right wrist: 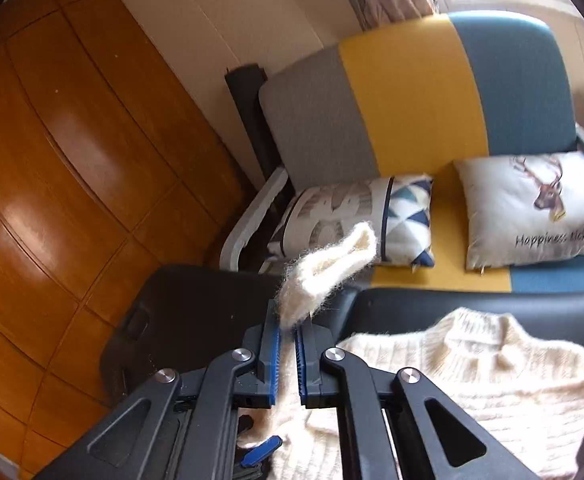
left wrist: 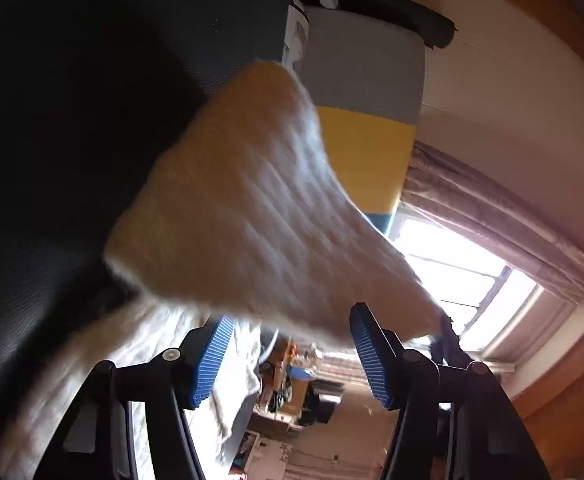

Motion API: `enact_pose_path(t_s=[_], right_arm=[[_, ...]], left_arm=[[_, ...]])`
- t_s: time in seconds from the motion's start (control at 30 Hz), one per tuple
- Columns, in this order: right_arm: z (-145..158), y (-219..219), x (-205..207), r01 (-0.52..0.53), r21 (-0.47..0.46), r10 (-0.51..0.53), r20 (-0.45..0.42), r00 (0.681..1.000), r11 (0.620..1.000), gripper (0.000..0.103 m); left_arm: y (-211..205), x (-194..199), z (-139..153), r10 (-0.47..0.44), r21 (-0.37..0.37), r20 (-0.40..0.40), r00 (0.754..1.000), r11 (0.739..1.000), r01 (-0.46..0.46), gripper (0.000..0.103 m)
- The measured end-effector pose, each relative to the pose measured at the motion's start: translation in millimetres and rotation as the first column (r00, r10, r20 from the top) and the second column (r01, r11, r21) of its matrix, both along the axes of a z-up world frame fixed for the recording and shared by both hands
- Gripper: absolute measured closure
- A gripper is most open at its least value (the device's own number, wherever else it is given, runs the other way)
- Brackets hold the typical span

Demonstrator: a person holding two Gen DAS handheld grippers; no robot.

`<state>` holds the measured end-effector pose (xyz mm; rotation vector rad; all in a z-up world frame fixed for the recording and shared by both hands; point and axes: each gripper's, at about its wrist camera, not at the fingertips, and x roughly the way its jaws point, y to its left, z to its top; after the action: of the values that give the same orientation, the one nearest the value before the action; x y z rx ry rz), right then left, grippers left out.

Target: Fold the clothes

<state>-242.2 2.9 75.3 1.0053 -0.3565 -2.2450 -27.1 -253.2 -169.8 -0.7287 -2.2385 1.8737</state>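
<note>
A cream knitted sweater lies with its collar up on a dark tabletop. My right gripper is shut on a fuzzy part of that sweater, and a tuft of it sticks out past the fingertips, lifted above the table. In the left wrist view a blurred fold of the sweater hangs just beyond my left gripper. Its blue pads stand apart and do not press on the fabric. More cream knit trails below to the left.
A grey, yellow and blue sofa stands behind the table with a patterned pillow and a deer-print pillow. A wooden wardrobe fills the left. A bright window with curtains shows in the left wrist view.
</note>
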Motion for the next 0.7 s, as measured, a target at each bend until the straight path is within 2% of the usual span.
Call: enact_pose_path(t_s=[0.07, 0.17, 0.3, 0.4, 0.53, 0.6, 0.67, 0.7], right_arm=[[8.5, 22.1, -3.0, 0.032, -0.014, -0.032, -0.019, 0.999, 0.999, 0.097], [14.8, 61.3, -7.0, 0.092, -0.035, -0.093, -0.031, 0.995, 0.995, 0.097], [-7.4, 124.1, -8.9, 0.196, -0.044, -0.196, 0.013, 0.981, 0.980, 0.097], [-49.8, 164.0, -9.5, 0.265, -0.044, -0.260, 0.096, 0.961, 0.963, 0.097], [-128.3, 202.2, -1.7, 0.341, -0.032, -0.324, 0.241, 0.915, 0.940, 0.097], [-166.6, 220.3, 9.2, 0.380, -0.050, -0.346, 0.319, 0.882, 0.924, 0.097], [-199.9, 234.8, 23.6, 0.413, -0.063, -0.360, 0.384, 0.850, 0.909, 0.097], [-215.2, 241.2, 29.8, 0.428, -0.073, -0.363, 0.413, 0.835, 0.901, 0.097]], left_arm=[[0.2, -9.2, -1.6, 0.021, -0.037, 0.032, 0.999, 0.999, -0.020, 0.042], [0.9, -20.9, -9.7, 0.033, -0.048, 0.076, 0.997, 0.998, -0.029, 0.042], [-2.3, -28.4, -16.2, 0.034, -0.090, 0.119, 0.992, 0.996, -0.023, 0.042], [-3.2, -30.3, -15.2, 0.027, -0.135, 0.135, 0.991, 0.991, -0.008, 0.042], [3.1, -34.0, -11.7, 0.004, -0.237, 0.159, 0.987, 0.971, 0.034, 0.043], [8.0, -33.6, -10.3, -0.011, -0.286, 0.176, 0.984, 0.956, 0.062, 0.050], [12.8, -33.1, -11.2, -0.031, -0.322, 0.187, 0.982, 0.942, 0.091, 0.064], [14.8, -33.2, -12.5, -0.039, -0.335, 0.195, 0.980, 0.936, 0.104, 0.068]])
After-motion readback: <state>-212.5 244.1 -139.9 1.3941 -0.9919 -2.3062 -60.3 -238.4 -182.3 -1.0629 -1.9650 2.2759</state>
